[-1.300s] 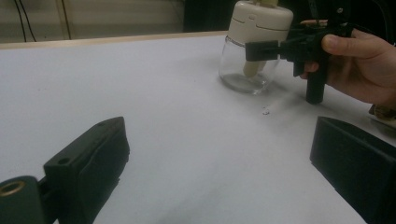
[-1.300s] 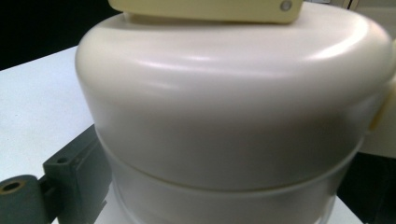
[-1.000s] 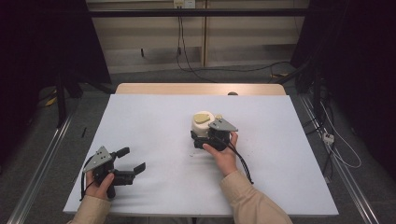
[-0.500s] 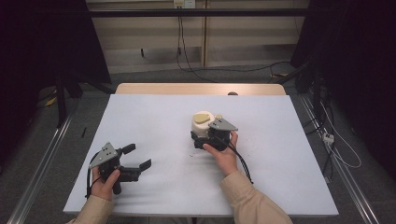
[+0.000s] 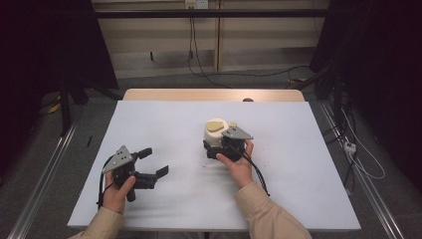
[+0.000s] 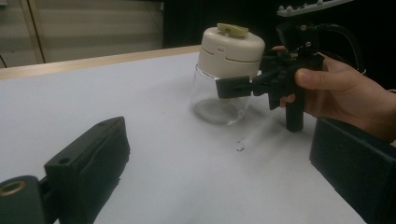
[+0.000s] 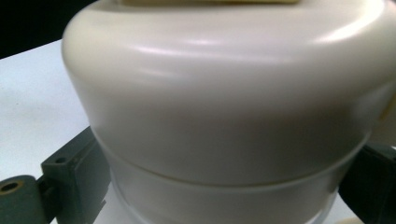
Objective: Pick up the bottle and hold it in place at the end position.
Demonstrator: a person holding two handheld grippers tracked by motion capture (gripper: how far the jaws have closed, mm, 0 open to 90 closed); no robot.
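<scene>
Jar [image 5: 217, 133] stands upright on table [image 5: 308, 149], right of centre. Right gripper [image 5: 219, 149] just before jar, jaws either side of it, probably touching. Left gripper [image 5: 152, 164] near front-left of table, well apart from jar.

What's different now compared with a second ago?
The left claw, open, has moved across the table to the right, toward the jar, and turned its jaws that way. The right claw stays clamped on the jar just under its cream lid; the jar has not moved.
</scene>
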